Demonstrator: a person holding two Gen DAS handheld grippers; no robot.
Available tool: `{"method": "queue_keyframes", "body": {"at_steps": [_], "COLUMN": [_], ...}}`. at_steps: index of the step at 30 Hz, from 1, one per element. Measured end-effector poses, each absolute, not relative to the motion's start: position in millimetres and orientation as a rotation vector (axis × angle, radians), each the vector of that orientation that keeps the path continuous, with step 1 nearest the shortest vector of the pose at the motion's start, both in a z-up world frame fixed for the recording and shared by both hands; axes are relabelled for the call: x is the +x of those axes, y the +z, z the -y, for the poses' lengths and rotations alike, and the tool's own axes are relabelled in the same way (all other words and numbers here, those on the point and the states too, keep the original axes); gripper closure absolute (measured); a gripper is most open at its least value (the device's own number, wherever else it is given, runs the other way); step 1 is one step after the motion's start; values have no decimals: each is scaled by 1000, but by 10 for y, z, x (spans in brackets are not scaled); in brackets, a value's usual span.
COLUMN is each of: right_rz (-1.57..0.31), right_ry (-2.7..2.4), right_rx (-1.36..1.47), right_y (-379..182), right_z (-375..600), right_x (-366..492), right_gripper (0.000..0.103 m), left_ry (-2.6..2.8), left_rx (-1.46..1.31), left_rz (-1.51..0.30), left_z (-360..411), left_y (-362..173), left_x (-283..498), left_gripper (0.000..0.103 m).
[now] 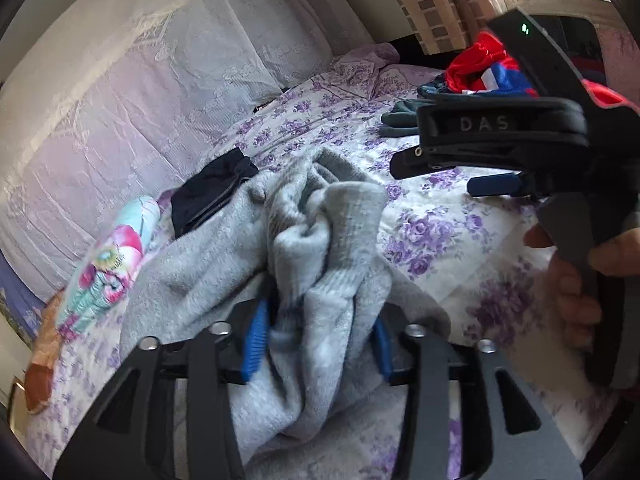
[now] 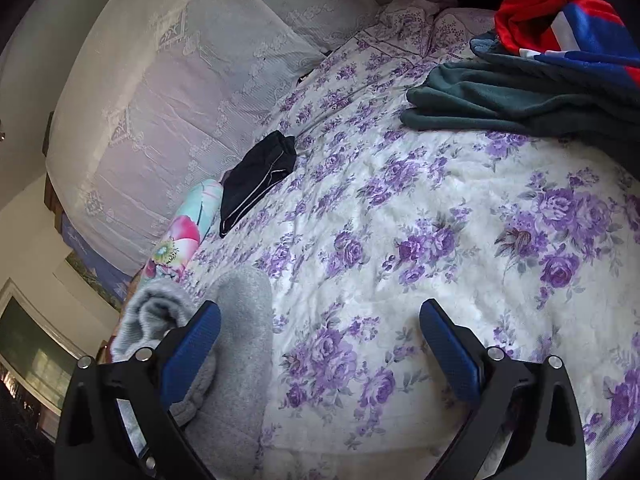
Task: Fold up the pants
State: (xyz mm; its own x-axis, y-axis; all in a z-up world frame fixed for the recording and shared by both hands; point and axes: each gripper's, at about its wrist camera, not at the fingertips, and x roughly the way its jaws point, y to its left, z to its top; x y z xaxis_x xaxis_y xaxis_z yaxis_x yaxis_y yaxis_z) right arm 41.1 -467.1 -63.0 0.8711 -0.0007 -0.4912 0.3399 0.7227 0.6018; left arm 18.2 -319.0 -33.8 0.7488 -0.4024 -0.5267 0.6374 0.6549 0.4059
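Note:
The grey fleece pants (image 1: 320,264) lie bunched on the floral bedspread (image 1: 440,240). My left gripper (image 1: 318,340) is shut on a thick wad of the grey fabric, its blue pads pressed on both sides. My right gripper (image 2: 320,344) is open and empty above the bedspread (image 2: 440,220), with part of the grey pants (image 2: 240,340) lying by its left blue finger (image 2: 192,356). The right gripper also shows in the left wrist view (image 1: 432,172), held in a hand above the bed, off to the right of the pants.
A folded black garment (image 2: 258,176) and a colourful floral roll (image 2: 180,240) lie by the lace-covered pillows (image 2: 180,100). A dark green garment (image 2: 500,100) and a red and blue one (image 2: 560,20) are piled at the far right.

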Motion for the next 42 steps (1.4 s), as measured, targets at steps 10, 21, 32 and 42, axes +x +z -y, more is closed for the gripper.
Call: {"method": "queue_keyframes", "body": {"at_steps": [10,21,32,42], "right_rz": [-430,-620,-674,-588], "right_ry": [-201,-236,-210,-177], "right_rx": [640,128,224,-119], "right_y": [-394,-8,-280,160], "right_z": [4534,3716,4087,3179], "right_x": [351,1006,915,611], "right_gripper": [3,3,3,3], "left_ry": [-723,-554,-714,-676], "left_rx": [366,185,-153,-25], "left_rz": [-365,-608,-903,-755], "left_z": [2548,1980,1524,1758], "left_y": [125,36,-562,203], "left_x": [-1,881,1314,1776], "left_gripper": [5,5,5,5]}}
